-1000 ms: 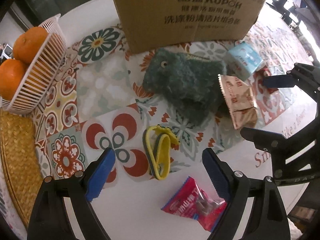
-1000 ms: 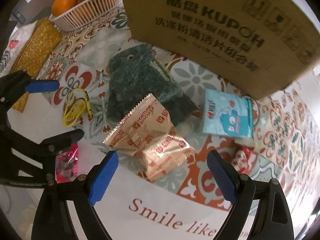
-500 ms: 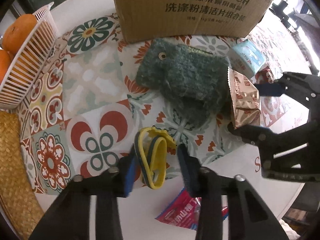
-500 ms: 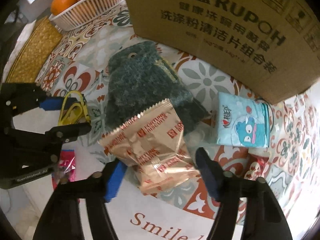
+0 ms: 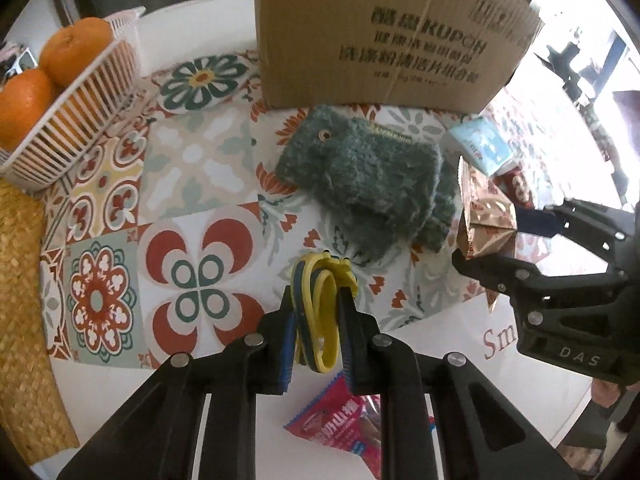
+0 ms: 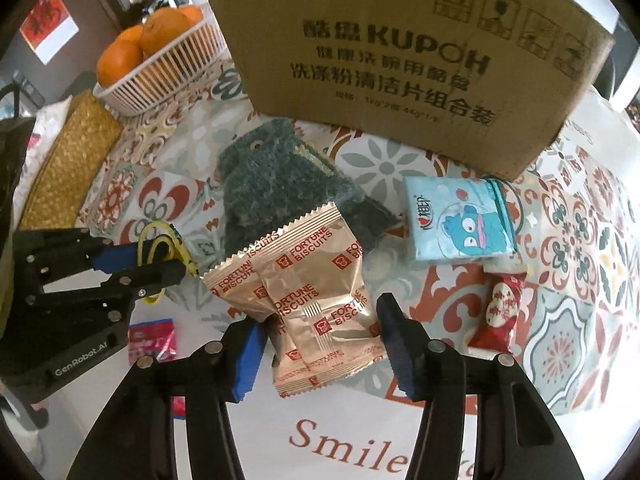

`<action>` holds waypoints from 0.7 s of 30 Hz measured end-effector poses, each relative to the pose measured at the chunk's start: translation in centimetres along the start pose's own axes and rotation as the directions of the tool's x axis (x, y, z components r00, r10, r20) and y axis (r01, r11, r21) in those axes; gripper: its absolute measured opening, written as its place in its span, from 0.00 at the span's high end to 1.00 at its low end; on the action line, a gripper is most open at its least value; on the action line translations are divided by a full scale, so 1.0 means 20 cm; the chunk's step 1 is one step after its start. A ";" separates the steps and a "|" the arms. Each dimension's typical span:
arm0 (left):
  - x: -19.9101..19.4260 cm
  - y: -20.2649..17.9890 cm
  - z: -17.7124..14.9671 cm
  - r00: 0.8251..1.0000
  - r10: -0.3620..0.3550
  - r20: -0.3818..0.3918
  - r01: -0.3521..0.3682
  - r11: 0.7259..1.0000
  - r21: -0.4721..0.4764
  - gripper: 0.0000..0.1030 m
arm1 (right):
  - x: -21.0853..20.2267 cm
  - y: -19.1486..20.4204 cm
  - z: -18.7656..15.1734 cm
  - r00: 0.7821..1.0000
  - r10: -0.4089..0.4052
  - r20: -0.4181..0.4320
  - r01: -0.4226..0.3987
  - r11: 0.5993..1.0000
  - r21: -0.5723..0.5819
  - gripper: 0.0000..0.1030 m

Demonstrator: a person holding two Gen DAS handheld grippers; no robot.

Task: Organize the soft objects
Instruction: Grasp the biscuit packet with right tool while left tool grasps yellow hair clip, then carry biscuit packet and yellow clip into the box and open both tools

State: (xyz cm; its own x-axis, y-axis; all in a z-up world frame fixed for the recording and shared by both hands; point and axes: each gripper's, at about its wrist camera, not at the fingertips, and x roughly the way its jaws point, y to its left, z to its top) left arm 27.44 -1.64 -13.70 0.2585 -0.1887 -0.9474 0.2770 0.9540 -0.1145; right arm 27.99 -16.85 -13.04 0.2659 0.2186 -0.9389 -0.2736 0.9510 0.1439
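While left gripper (image 5: pixel 316 336) closes on looped yellow rubbery band (image 5: pixel 320 312), right gripper (image 6: pixel 316 356) closes around crinkled foil "FORTUNE BISCUITS" packets (image 6: pixel 316 292).

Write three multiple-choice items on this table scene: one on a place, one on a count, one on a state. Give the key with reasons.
1. Where does the blue tissue pack lie?
A. in the basket
B. right of the green plush toy, before the cardboard box
C. on the woven mat

2. How many oranges show in the white basket?
A. one
B. three
C. six

3. What sits between the left gripper's jaws?
A. the yellow band
B. the red snack packet
C. nothing

Key: B, it lies beside the toy; B, three show in the right wrist view; A, the closing pads flank the band.
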 end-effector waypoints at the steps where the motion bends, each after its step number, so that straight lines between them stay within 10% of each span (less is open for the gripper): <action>1: -0.02 0.00 -0.01 1.000 -0.003 0.017 0.003 1.000 -0.006 0.81 | -0.02 -0.01 -0.01 1.000 0.004 0.012 -0.004 1.000 0.011 0.47; 21: -0.47 -0.13 0.05 0.961 0.009 0.277 -0.012 1.000 0.010 0.81 | -0.52 -0.05 -0.02 0.947 -0.066 0.316 0.029 0.992 0.120 0.47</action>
State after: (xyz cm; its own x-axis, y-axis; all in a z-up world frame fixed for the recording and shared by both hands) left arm 25.21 -2.57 -4.22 0.5075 -0.2372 -0.8284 0.2830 0.9539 -0.0997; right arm 25.21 -20.16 -3.50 0.5616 0.2135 -0.7994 -0.1531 0.9763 0.1531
